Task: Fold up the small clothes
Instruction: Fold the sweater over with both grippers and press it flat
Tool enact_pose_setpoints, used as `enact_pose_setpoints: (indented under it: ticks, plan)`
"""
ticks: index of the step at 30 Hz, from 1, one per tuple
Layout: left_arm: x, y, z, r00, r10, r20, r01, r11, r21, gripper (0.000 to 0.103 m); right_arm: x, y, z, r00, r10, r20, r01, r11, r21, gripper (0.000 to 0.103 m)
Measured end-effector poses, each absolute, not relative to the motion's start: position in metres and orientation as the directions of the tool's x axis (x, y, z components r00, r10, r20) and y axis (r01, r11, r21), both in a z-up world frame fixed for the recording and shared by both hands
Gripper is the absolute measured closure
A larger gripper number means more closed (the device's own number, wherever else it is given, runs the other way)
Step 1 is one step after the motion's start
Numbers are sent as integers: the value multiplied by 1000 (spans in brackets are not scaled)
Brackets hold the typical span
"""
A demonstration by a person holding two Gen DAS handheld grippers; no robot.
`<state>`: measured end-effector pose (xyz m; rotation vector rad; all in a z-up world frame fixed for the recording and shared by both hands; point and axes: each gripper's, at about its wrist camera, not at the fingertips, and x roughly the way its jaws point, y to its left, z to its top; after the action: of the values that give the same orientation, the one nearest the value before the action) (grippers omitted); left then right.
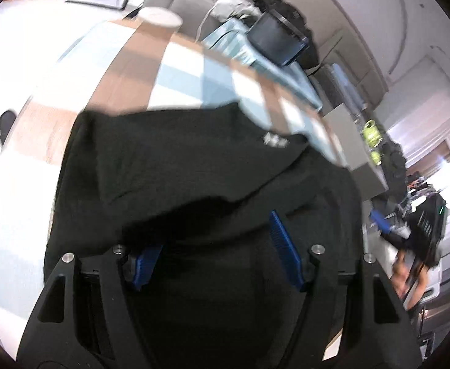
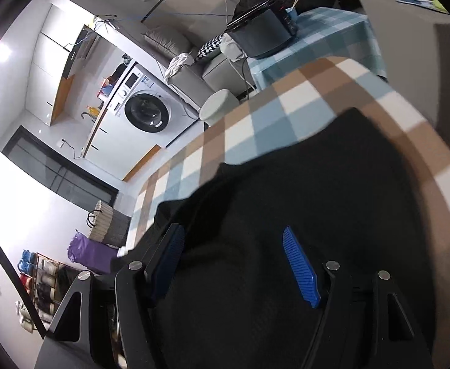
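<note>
Black garment [image 1: 169, 166] lying on the checked surface [image 1: 80, 117], spreading beneath both tools; left hand-held gripper [image 1: 215, 252] and right hand-held gripper [image 2: 240, 264] hovering with jaws standing apart, gripping nothing; folding step pending, next move likely requiring pinching a near edge

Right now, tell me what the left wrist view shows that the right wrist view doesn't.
Only the left wrist view shows a small white logo on the garment and a person's arm at far right. Only the right wrist view shows the washing machine's door and a purple bag. Both share the black garment on the checked tablecloth, with blue tool pads apart over it.
</note>
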<state>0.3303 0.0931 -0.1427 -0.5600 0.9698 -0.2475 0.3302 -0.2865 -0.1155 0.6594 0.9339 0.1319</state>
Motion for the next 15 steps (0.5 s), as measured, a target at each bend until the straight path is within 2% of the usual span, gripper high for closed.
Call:
enact_pose_setpoints:
  ticks: [3,6,11,15]
  plan:
    - [339,101,-113,648,-420,-635,19,843,-538,39,309,-296,-110,617,324,-717,189,823,535,34]
    - [346,120,-94,721,-365,-589,1,851,-525,39,296,-306,-109,619,259,-741,212,854,475,33]
    - [338,150,-85,750,-314,-581,-53,848,-527,39,282,-323,-110,609,221,-762,246,861,446,33]
    - [331,164,-91,736,-259,-626,-93,877,-472,38,282,-330,-113,596,188,-781,256,877,407,33]
